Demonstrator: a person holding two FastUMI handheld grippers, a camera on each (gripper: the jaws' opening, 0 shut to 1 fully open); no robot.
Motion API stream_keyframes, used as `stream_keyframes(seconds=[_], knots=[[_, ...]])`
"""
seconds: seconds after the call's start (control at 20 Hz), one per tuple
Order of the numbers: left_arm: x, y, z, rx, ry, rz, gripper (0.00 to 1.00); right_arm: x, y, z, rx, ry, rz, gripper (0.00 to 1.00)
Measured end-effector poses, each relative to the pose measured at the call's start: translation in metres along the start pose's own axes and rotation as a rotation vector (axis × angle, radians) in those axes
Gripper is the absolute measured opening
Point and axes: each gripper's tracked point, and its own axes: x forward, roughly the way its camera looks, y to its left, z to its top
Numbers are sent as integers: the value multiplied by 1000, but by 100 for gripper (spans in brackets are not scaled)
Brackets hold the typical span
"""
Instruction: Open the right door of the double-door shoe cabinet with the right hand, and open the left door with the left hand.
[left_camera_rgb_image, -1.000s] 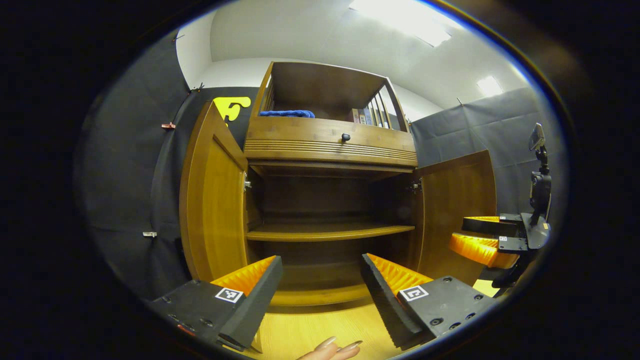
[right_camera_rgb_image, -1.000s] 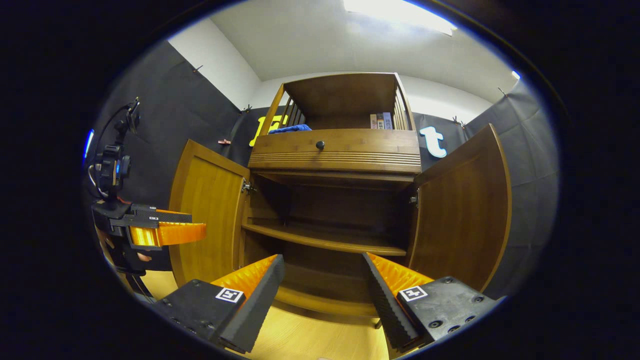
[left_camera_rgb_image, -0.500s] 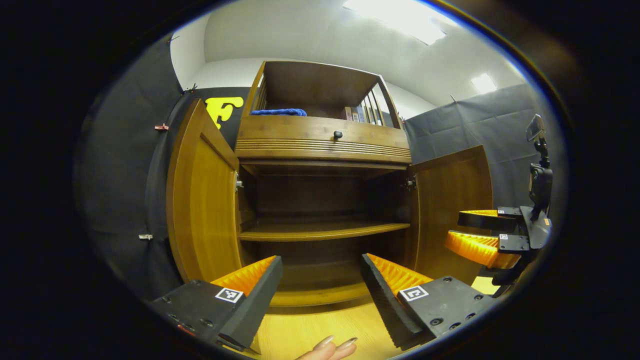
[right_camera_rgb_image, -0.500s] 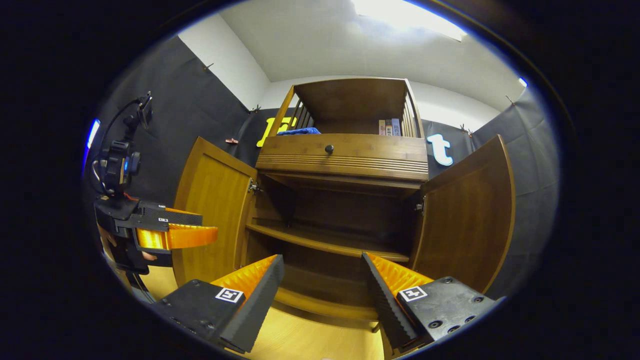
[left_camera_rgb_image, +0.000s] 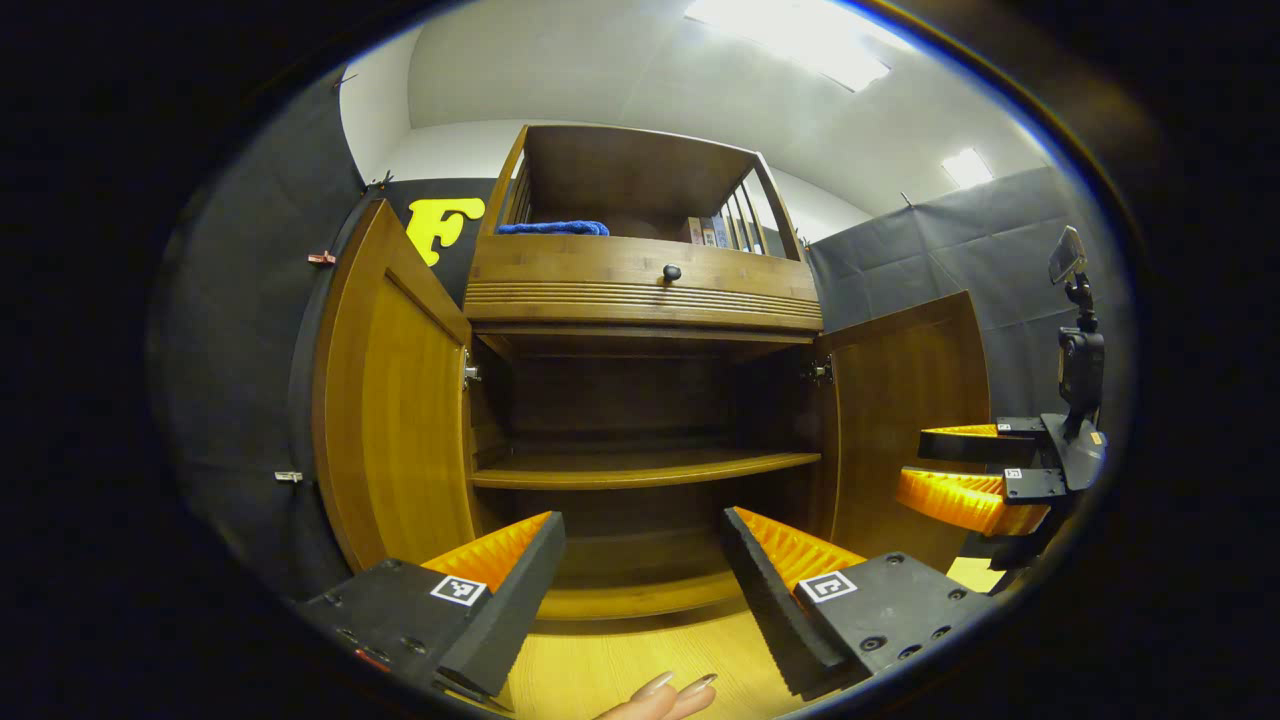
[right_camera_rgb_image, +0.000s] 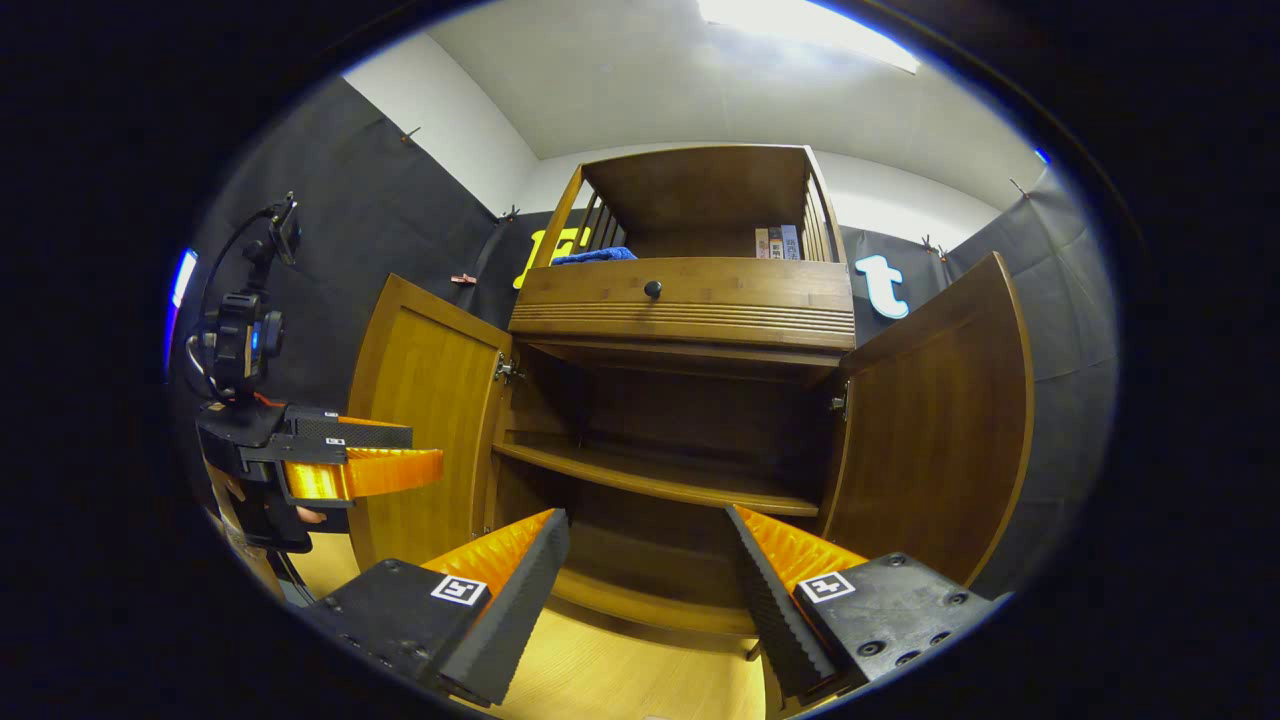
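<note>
- Doors: left door (left_camera_rgb_image: 390, 400) and right door (right_camera_rgb_image: 935, 420) swung wide off the shoe cabinet (right_camera_rgb_image: 690, 300), so its shelf is exposed.
- My left gripper (left_camera_rgb_image: 640, 580) and right gripper (right_camera_rgb_image: 645, 585): fingers spread, empty, before the cabinet, clear of both doors.

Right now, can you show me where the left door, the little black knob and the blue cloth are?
left door (left_camera_rgb_image: 395, 400), left gripper view, on its inner panel.
black knob (right_camera_rgb_image: 653, 290), right gripper view, on its round head.
blue cloth (left_camera_rgb_image: 552, 228), left gripper view, on its front fold.

No legible text on the shoe cabinet (left_camera_rgb_image: 640, 290) or elsewhere.
</note>
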Motion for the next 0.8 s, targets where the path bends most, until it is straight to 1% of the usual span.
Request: stream_keyframes(seconds=[0.3, 0.35, 0.4, 0.8], knots=[[1, -7, 0, 13, -5, -7, 98, -3, 0, 3, -23, -15, 5, 96], [1, -7, 0, 11, -1, -11, 99, -3, -1, 2, -21, -14, 3, 96], [1, -7, -1, 8, 1, -13, 98, -3, -3, 3, -17, -14, 1, 97], [1, 3, -3, 4, 7, -5, 98, 1, 6, 5, -20, -17, 6, 97]])
